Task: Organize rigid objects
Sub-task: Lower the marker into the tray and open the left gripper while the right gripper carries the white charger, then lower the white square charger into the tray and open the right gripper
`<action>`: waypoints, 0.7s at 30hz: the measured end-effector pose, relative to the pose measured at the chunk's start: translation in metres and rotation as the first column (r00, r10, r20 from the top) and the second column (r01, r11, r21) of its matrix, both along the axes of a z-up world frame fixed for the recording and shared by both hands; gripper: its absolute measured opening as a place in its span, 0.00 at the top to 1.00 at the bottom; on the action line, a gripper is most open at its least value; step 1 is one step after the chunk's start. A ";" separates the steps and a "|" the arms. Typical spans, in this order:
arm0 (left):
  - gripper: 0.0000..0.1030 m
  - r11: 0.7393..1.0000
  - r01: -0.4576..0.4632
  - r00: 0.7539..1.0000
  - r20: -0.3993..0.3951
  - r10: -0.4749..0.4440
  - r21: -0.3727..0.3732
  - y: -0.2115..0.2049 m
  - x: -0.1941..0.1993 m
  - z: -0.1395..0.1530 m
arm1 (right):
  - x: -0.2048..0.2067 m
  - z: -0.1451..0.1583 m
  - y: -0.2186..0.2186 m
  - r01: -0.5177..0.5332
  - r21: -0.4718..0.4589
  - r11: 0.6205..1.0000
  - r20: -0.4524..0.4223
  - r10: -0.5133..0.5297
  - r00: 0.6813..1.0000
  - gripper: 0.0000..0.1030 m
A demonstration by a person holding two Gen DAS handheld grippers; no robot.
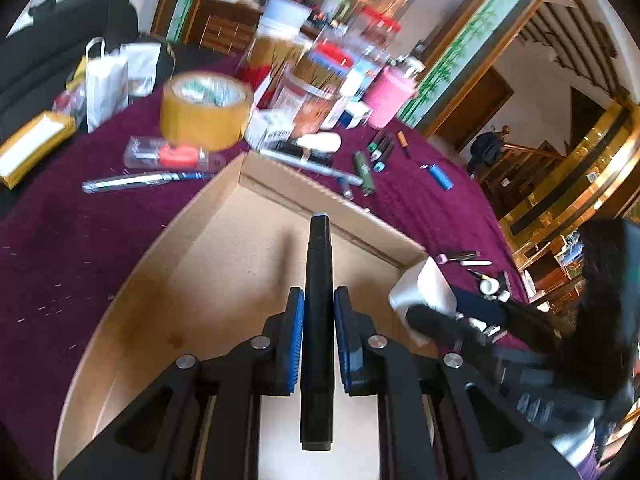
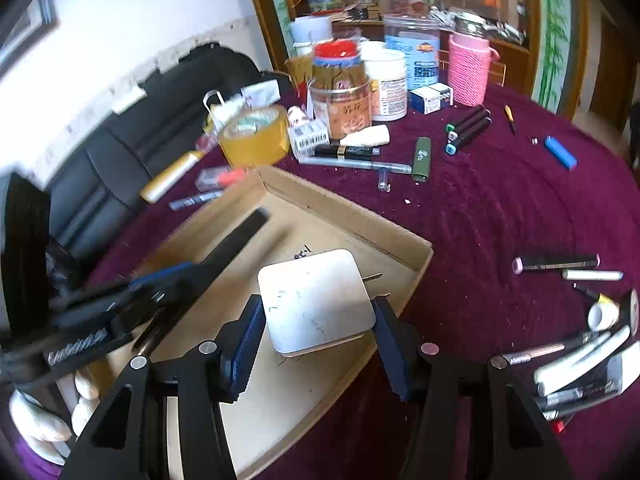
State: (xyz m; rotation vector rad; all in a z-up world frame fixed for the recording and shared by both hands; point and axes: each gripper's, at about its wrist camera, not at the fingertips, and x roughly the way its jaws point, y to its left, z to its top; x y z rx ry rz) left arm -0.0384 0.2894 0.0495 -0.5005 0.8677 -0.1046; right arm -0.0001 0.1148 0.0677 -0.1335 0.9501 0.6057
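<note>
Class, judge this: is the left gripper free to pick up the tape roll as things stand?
Probably not: the left gripper is shut on a black marker above the cardboard tray; the tape roll lies beyond the tray.

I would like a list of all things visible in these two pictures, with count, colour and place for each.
cardboard tray: one, brown, on the purple cloth, under both grippers
black marker: one, black, in the left gripper
white square block: one, white, in the right gripper
tape roll: one, yellow-brown, beyond the tray
jars and tubs: several, mixed colours, far side of the table
pink knitted holder: one, pink, beside the jars
green case: one, dark green, right of the tape
blue lighter: one, blue, far right
pens: many, mixed, near right edge
left gripper: black, blue pads
right gripper: black, blue pads
</note>
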 end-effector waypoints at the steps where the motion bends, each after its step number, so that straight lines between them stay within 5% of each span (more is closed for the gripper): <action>1: 0.86 1.000 0.009 1.000 -0.013 -0.009 -0.011 -0.001 0.007 -0.004 | 0.001 -0.004 0.005 0.000 -0.024 1.000 0.007 0.000 1.000 0.43; 8: 0.86 0.996 0.085 0.996 -0.038 -0.086 -0.024 -0.018 0.039 -0.010 | 0.020 -0.021 0.016 0.033 -0.130 0.991 0.042 -0.027 0.999 0.43; 12: 0.63 0.997 0.074 0.996 -0.053 -0.076 -0.038 -0.018 0.050 -0.017 | 0.024 -0.024 0.020 0.045 -0.170 0.984 0.079 -0.032 0.996 0.43; 18: 0.53 0.991 -0.047 0.993 -0.110 0.033 -0.127 0.006 0.040 -0.030 | 0.016 -0.005 -0.004 0.096 -0.081 0.992 0.136 -0.084 0.987 0.38; 21: 0.53 0.991 -0.089 0.990 -0.120 0.077 -0.098 0.008 0.025 -0.029 | 0.001 0.009 -0.021 0.111 -0.032 0.993 0.175 -0.104 0.979 0.30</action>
